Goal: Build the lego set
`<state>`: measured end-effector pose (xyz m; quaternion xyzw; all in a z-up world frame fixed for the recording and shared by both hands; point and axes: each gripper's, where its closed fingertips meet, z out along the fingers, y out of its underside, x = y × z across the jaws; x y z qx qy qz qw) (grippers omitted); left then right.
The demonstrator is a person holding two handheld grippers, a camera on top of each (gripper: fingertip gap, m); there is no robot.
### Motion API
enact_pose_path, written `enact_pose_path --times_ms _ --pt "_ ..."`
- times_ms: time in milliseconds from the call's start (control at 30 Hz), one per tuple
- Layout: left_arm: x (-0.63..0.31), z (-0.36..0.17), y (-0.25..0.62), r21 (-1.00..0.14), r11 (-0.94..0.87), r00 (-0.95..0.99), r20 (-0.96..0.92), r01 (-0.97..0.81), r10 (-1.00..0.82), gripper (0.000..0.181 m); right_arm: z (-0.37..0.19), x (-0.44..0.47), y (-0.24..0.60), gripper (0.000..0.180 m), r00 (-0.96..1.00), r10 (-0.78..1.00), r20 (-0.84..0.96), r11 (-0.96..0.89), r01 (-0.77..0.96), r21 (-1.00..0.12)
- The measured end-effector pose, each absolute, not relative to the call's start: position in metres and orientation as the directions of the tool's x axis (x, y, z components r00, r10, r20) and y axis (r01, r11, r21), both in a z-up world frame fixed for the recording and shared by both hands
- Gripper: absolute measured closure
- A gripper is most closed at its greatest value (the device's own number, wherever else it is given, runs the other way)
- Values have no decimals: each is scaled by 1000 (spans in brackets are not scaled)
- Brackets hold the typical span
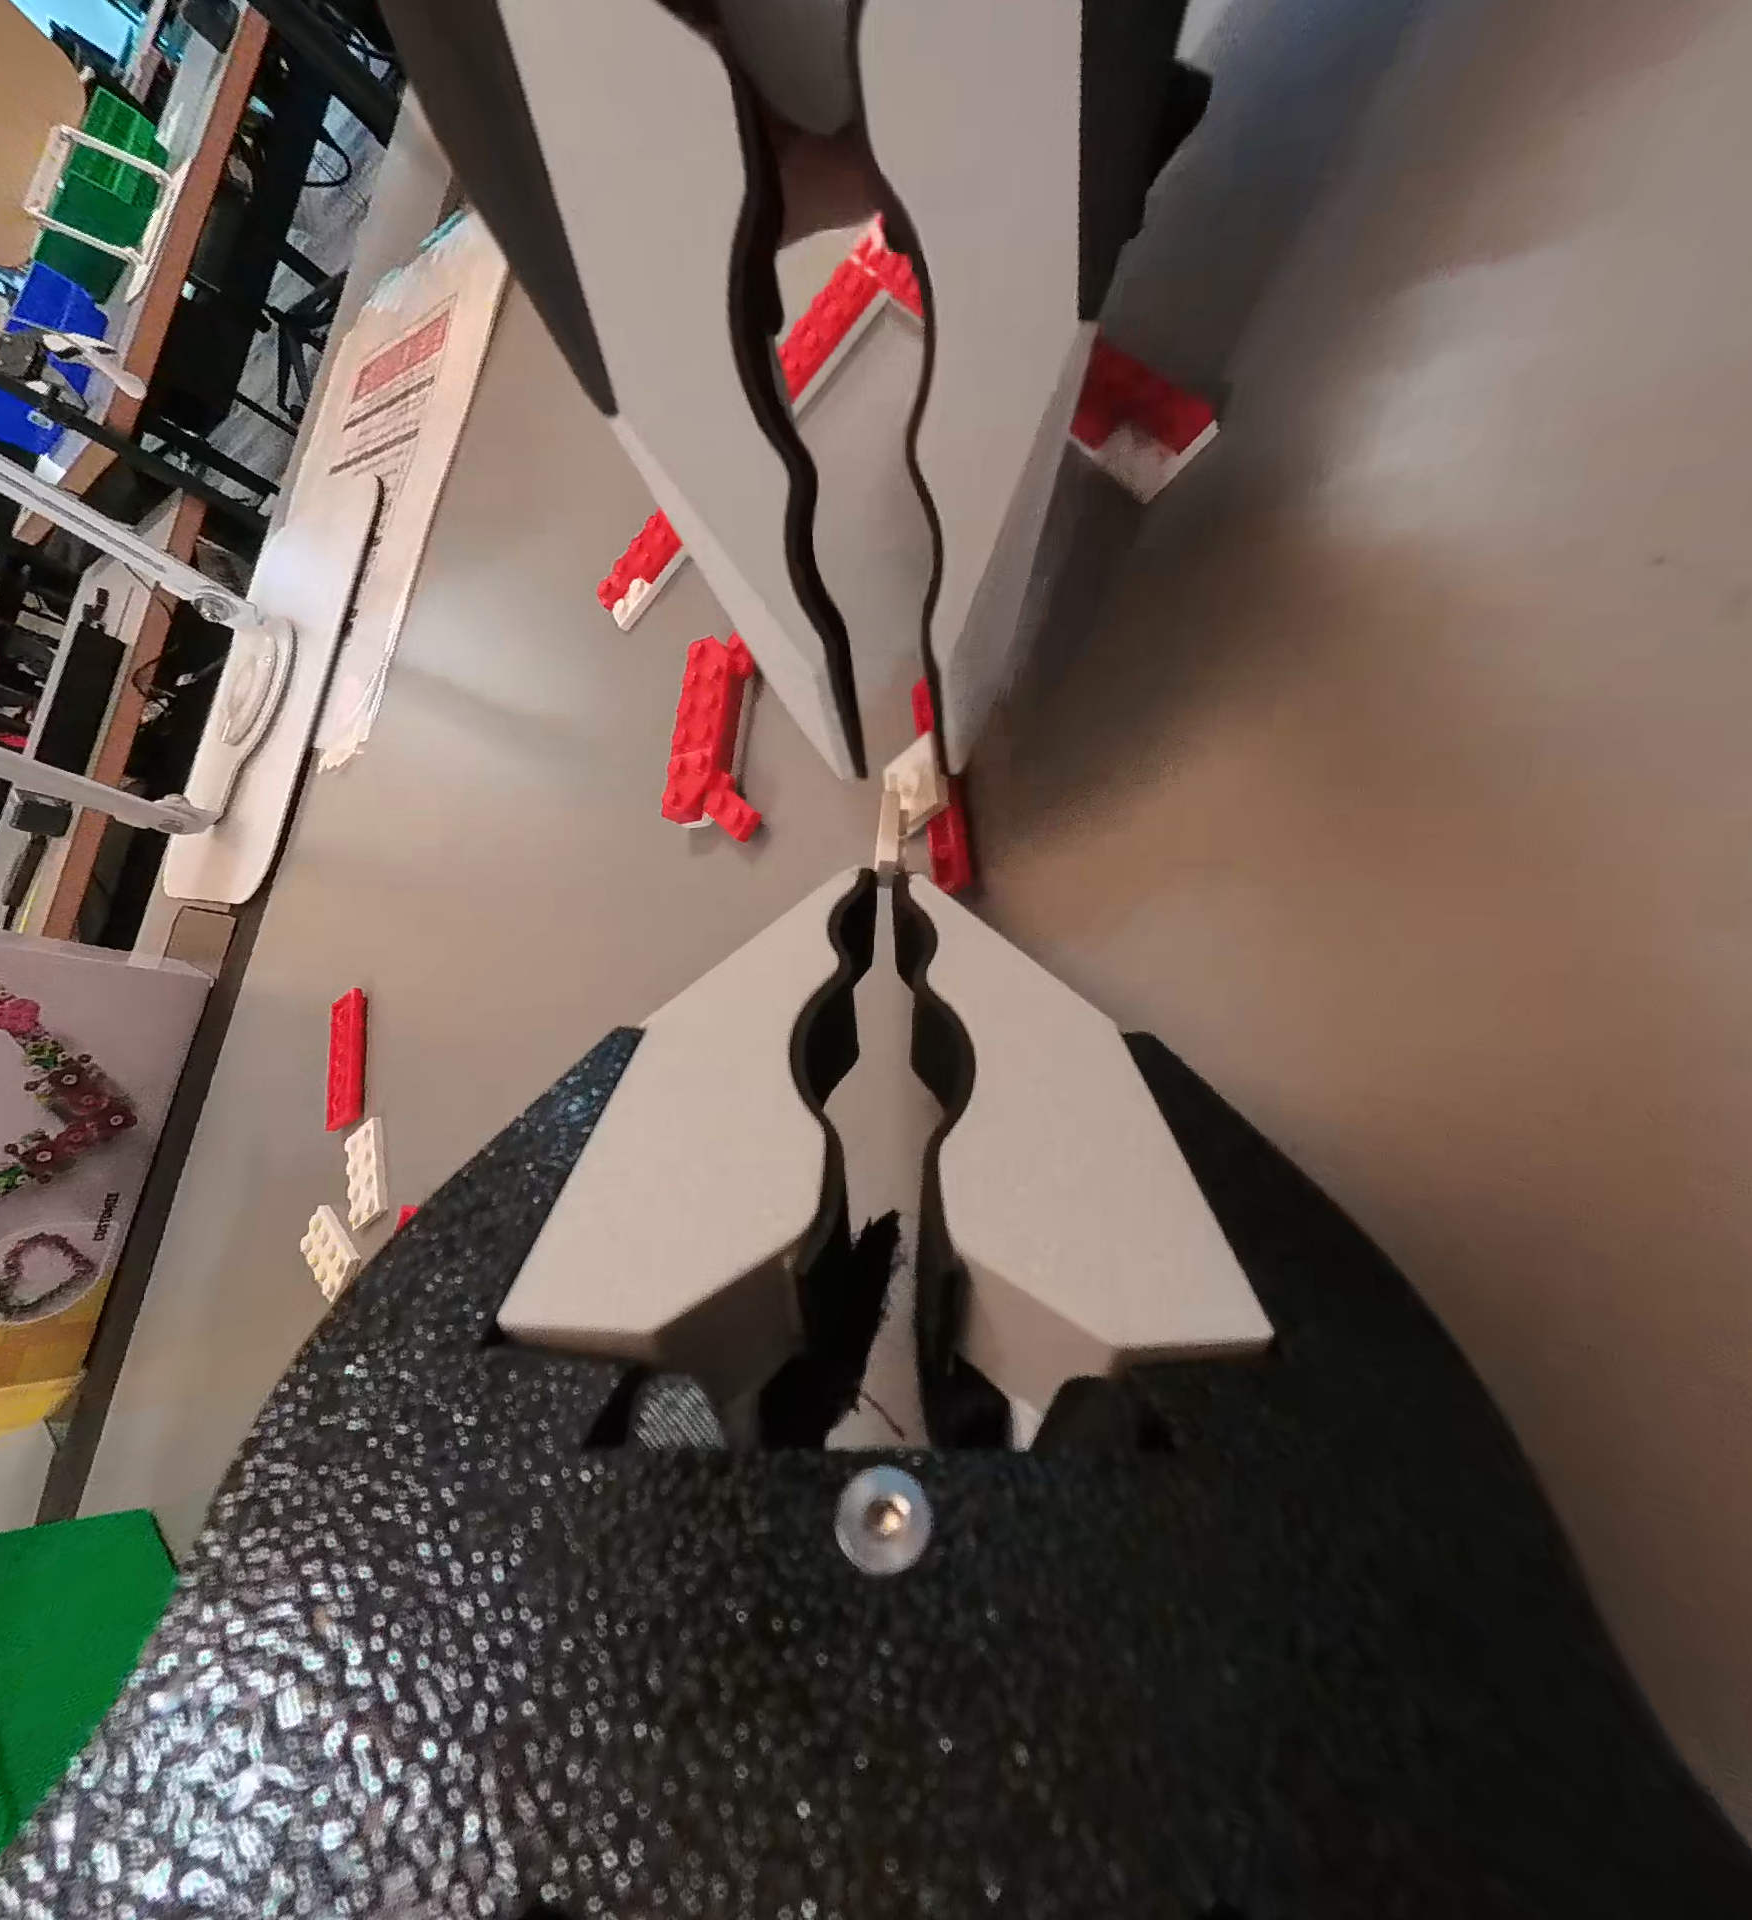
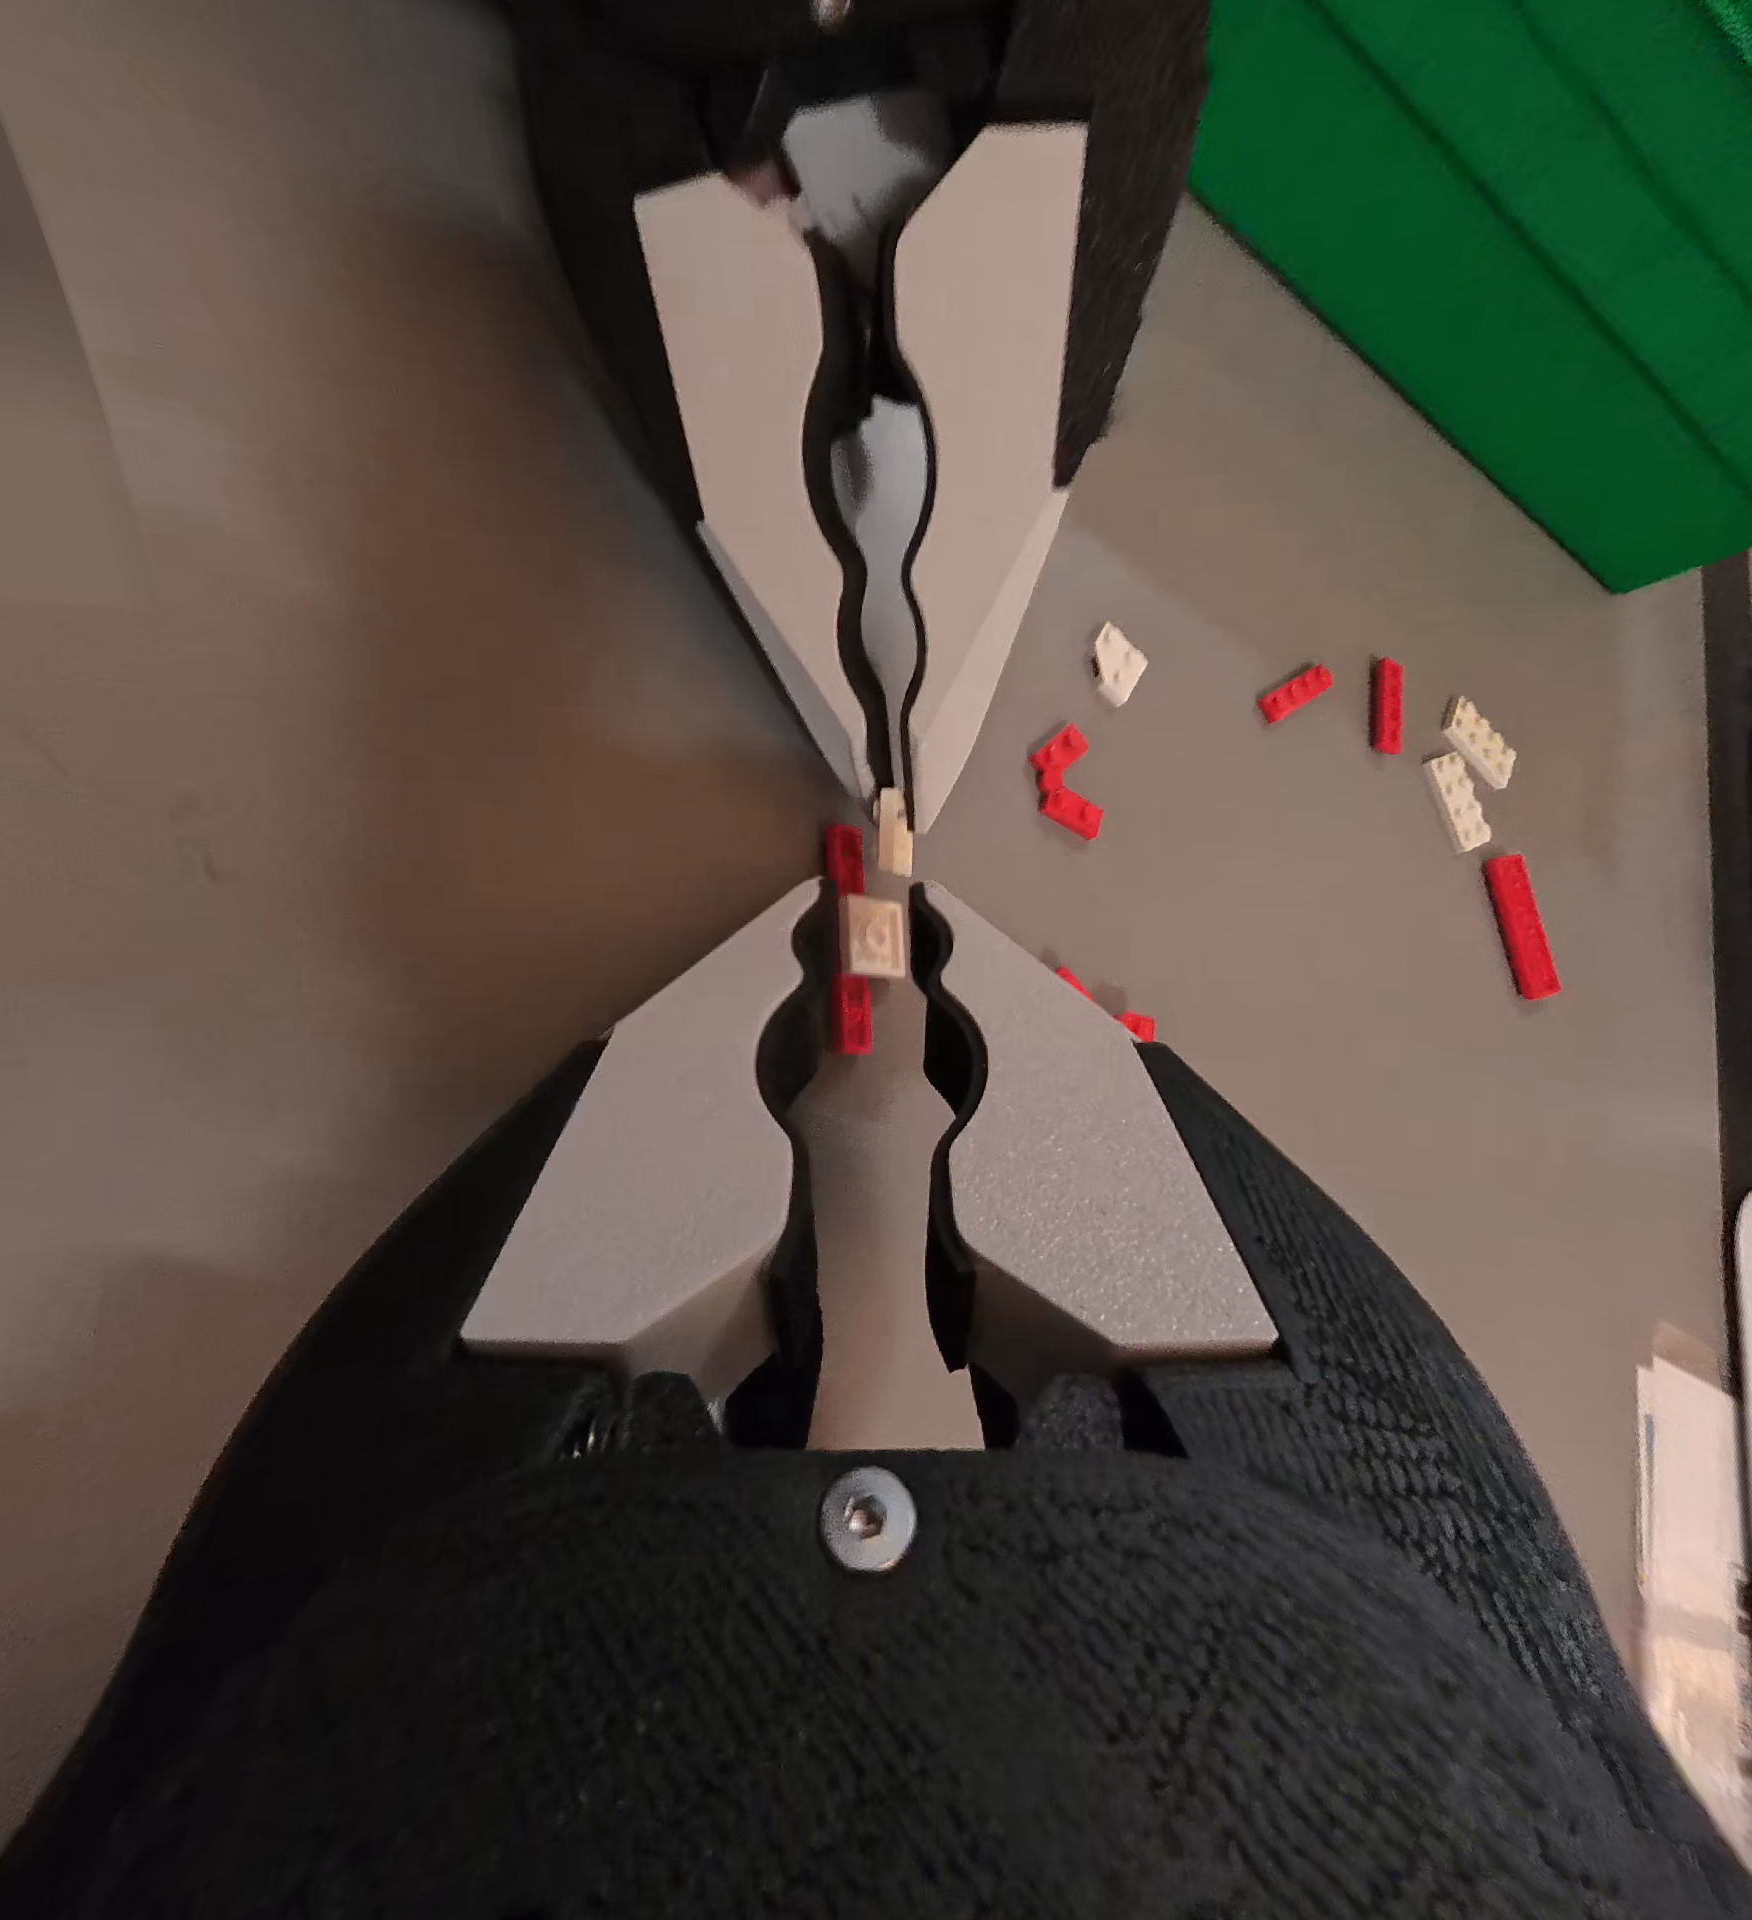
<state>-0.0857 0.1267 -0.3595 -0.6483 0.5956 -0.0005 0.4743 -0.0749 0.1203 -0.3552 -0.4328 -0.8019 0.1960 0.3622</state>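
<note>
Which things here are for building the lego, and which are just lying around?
For the build:
left gripper
right gripper
small white piece
white plate
loose red bricks
loose white plates

Just lying about:
green bin
picture box
paper sheet

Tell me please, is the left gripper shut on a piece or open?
Shut: the left gripper pinches a thin white piece edge-on between its tips.

A small white plate [image 1: 888,831] is pinched edge-on at the tips of the left gripper [image 1: 888,881]. The right gripper [image 1: 903,771], opposite, is closed on a white brick [image 1: 916,781] atop a red piece [image 1: 951,844]. Loose red and white bricks [image 1: 708,743] are scattered on the grey table [image 1: 1371,935].
</note>
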Motion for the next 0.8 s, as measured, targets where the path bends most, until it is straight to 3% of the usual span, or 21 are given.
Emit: enact_pose_path --times_ms 133,400,600,800 --pt "-84 -356 126 -633 166 300 -561 -756 -772 180 -347 -81 117 172 -358 839 409 543 519 -660" --pt "-89 -354 126 -672 123 352 -523 -730 -776 177 -350 -87 117 178 -381 812 442 583 542 -605" --pt "-113 -315 123 -857 48 518 -354 -513 -779 173 -355 -85 117 177 -411 796 444 602 604 -522" --pt "-101 -340 117 -785 57 432 -399 -617 -809 164 -361 -86 118 177 -420 806 417 588 643 -491"
